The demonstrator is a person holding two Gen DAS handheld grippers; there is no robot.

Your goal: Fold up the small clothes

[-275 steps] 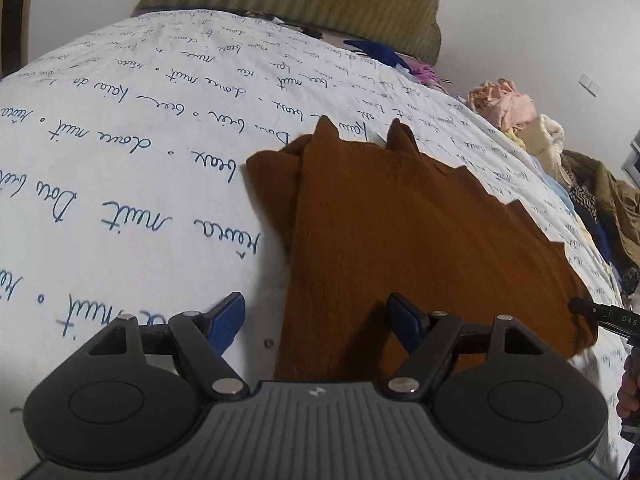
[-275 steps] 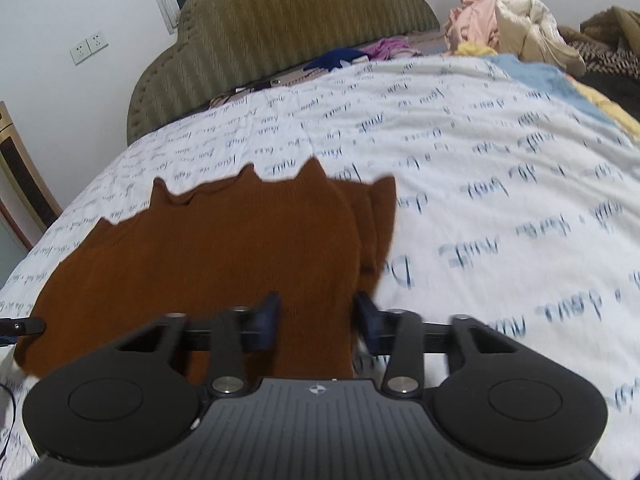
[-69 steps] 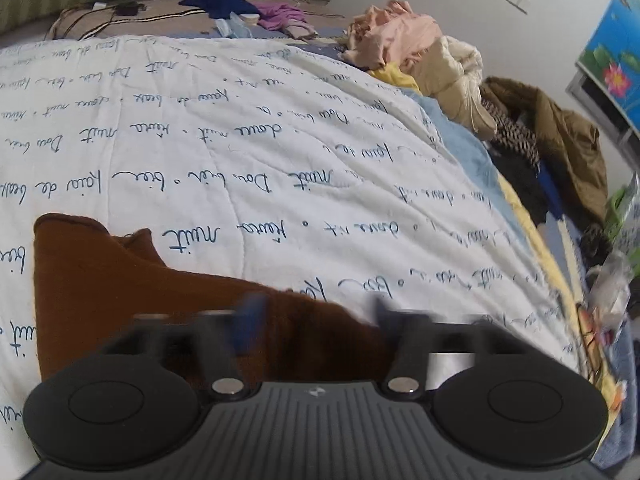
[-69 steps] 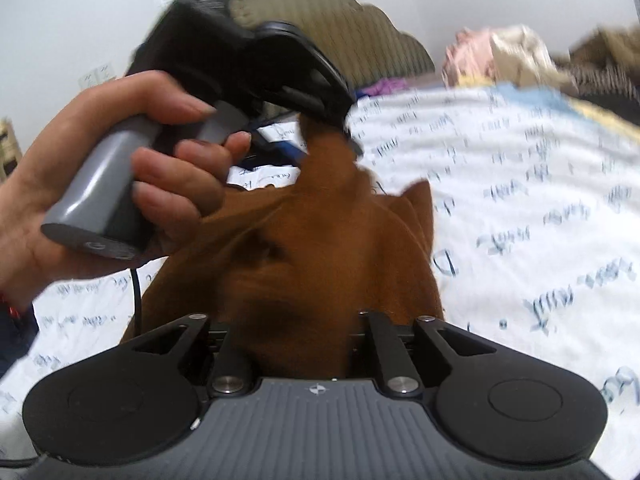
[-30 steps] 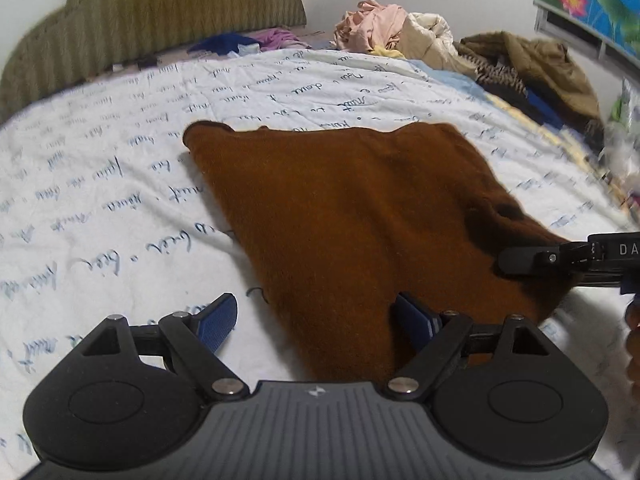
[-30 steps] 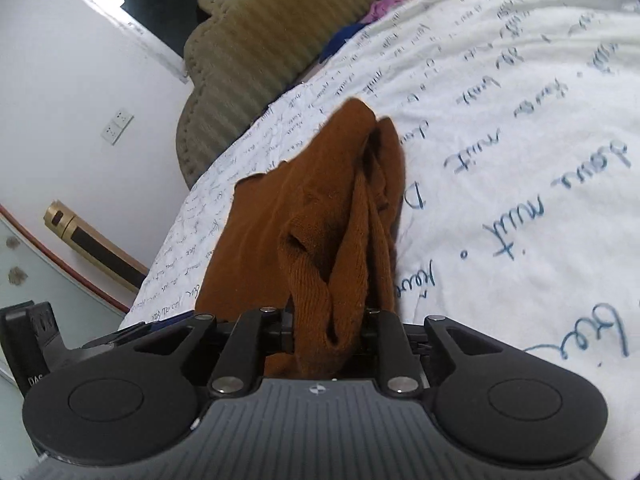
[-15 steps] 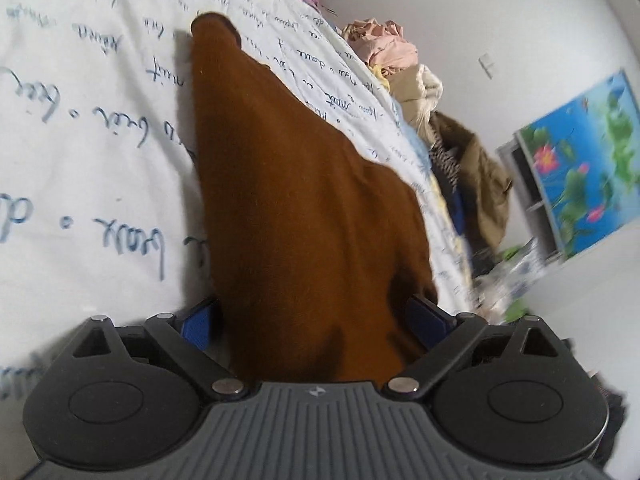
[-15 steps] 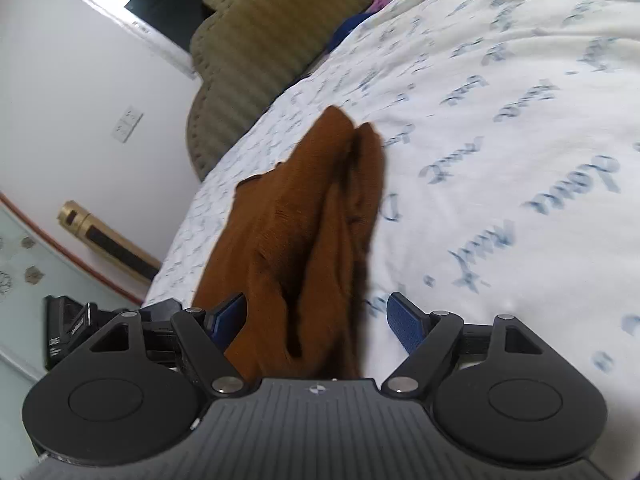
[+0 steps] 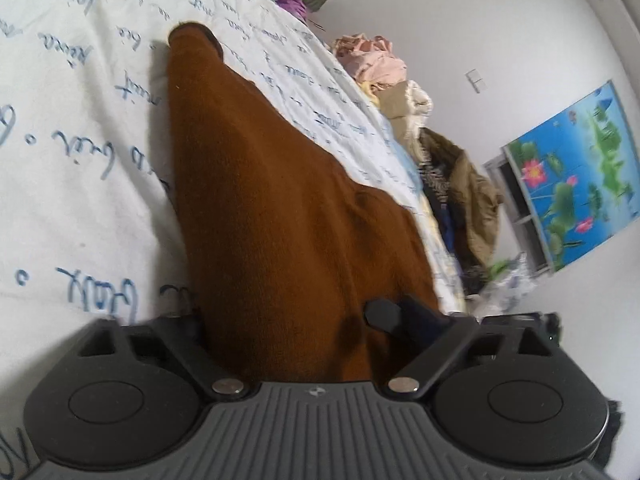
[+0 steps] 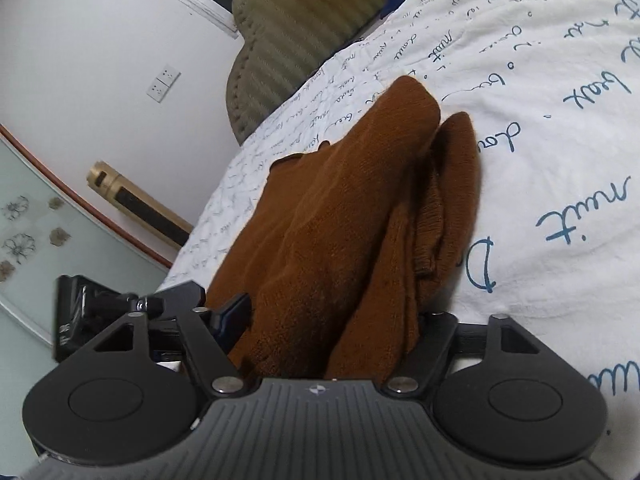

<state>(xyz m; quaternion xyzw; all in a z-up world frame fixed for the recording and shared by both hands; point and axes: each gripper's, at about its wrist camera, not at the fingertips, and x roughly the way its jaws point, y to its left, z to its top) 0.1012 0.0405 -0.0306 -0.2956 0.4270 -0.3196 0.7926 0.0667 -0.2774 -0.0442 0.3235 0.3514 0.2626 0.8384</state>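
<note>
A brown knit garment lies folded on the white bedsheet with blue handwriting. In the left wrist view its near end fills the gap of my left gripper, whose jaws are closing; the left fingertip is hidden behind the cloth. In the right wrist view the garment is bunched in loose folds and runs between the jaws of my right gripper, which are also closing around it. The left gripper's body shows at the garment's left edge. I cannot see a firm pinch on either side.
The padded green headboard stands at the far end of the bed. A pile of pink and cream clothes and a brown jacket lie along the bed's far side. A lotus poster hangs on the wall.
My left gripper rolled, sank to the garment's near edge, and its jaws narrowed around the cloth. My right gripper let go of the bunched cloth, opened wide, then began narrowing around it.
</note>
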